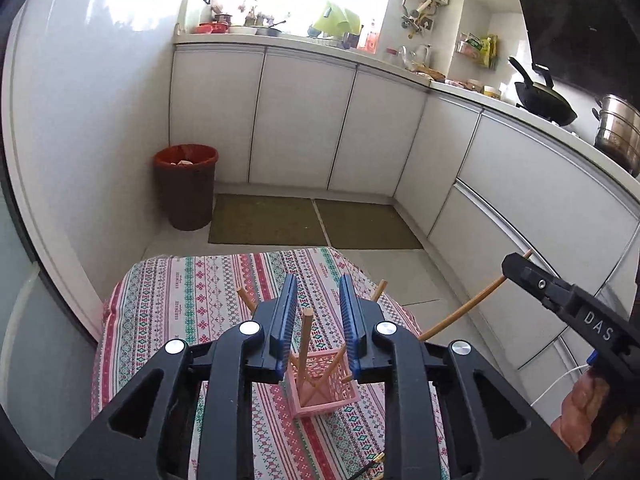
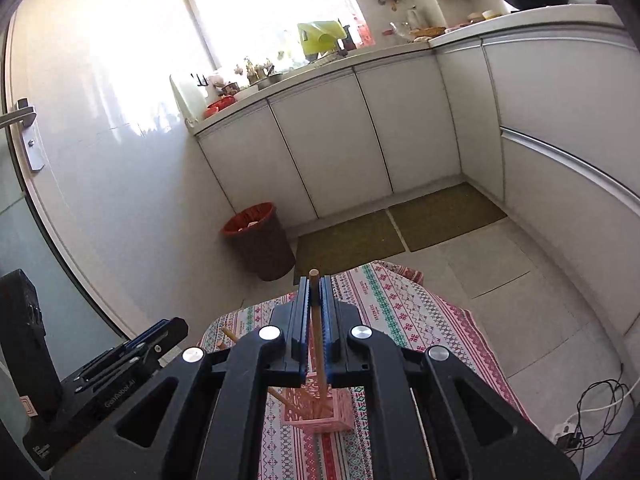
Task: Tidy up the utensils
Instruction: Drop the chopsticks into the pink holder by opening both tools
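Right hand-held gripper (image 2: 316, 300) is clamping one chopstick (image 2: 317, 320) lengthwise between its jaws, tip hanging above the pink basket (image 2: 320, 416) near the desk's (image 2: 400, 312) near edge. Left hand-held gripper (image 1: 318, 312) is hovering narrowly open and empty over the basket, straddling an upright stick (image 1: 306, 340).

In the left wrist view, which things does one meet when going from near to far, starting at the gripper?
left gripper → pink basket holding chopsticks on the patterned tablecloth → green floor mats → brown waste bin → white cabinets → cluttered counter under the window.
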The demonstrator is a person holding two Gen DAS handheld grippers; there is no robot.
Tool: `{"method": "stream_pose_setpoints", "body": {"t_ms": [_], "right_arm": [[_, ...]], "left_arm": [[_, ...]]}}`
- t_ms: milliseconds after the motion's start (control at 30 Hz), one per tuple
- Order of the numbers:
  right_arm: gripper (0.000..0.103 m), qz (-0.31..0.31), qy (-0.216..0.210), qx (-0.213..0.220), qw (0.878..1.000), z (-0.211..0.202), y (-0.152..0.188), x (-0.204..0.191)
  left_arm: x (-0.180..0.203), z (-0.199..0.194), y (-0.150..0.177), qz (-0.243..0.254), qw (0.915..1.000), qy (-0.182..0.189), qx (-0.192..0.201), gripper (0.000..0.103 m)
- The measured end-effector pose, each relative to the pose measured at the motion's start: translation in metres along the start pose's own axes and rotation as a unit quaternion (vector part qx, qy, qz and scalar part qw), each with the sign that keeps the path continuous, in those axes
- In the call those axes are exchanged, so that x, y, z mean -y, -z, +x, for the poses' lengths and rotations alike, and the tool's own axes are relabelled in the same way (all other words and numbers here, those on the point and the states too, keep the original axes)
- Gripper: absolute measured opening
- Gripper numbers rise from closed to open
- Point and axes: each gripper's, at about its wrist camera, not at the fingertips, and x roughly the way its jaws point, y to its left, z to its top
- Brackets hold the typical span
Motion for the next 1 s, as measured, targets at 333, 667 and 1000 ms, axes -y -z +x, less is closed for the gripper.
{"method": "stream_pose_setpoints", "body": {"t_ms": [333, 667, 1000], "right_arm": [[0.008, -0.018, -0.005, -0.015, 1.0, 0.022, 0.012, -0.012], [0.015, -0.03, 0.013, -0.021, 0.999, 0.016, 0.021, -0.016], [0.048, -0.071, 0.052, 0.0, 0.996, -0.023, 0.047, -0.016]], "left_arm": [[-0.019, -0.017, -0.008, -0.031, 0.9993, -0.014, 0.018, 0.034], [-0.007, -0.023, 0.006, 0.003, 0.9989, -0.045, 0.006, 0.047], [0.013, -0.042, 0.03, 0.037, 0.996, -0.078, 0.02, 0.08]]}}
